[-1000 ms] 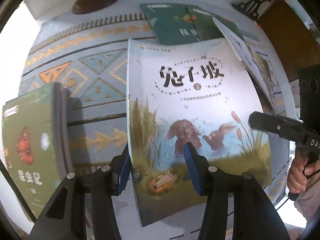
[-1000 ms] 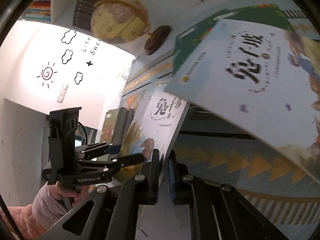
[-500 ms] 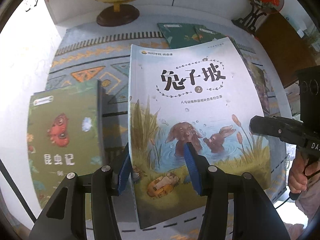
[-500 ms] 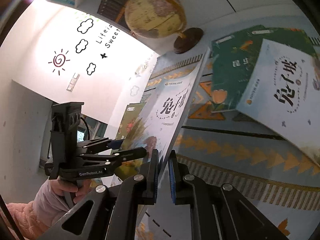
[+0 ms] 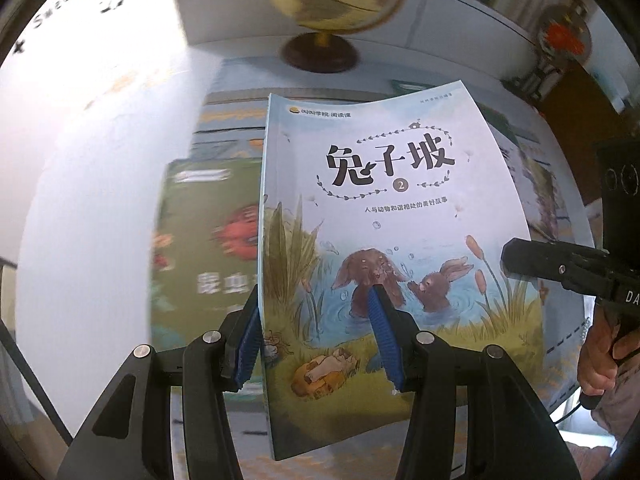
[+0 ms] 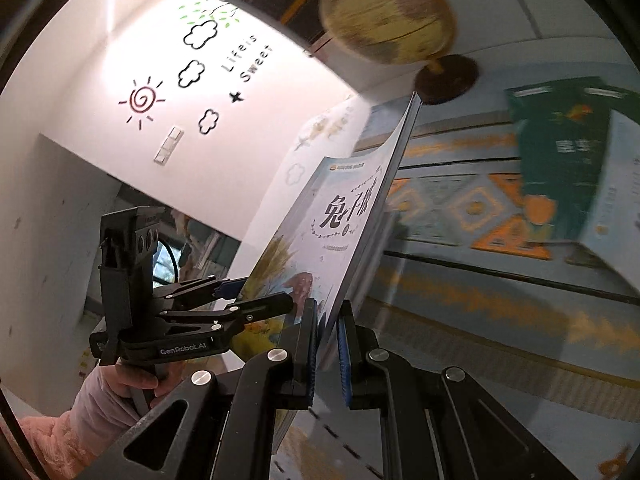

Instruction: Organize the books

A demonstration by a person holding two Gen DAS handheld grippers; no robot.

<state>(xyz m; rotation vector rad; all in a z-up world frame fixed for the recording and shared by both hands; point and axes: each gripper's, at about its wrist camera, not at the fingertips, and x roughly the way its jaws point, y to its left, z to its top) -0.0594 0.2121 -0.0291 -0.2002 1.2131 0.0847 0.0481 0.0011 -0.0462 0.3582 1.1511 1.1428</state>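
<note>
One rabbit book [image 5: 384, 216] held upright off the table [image 6: 480, 280]: right gripper [image 6: 328, 344] clamps its edge, left gripper [image 5: 316, 332] half-open straddling its spine; two green books [image 6: 560, 152] flat, one globe [image 6: 384, 12].

Rabbit book [image 5: 396, 216] apparently lifted toward green book [image 5: 208, 240].
</note>
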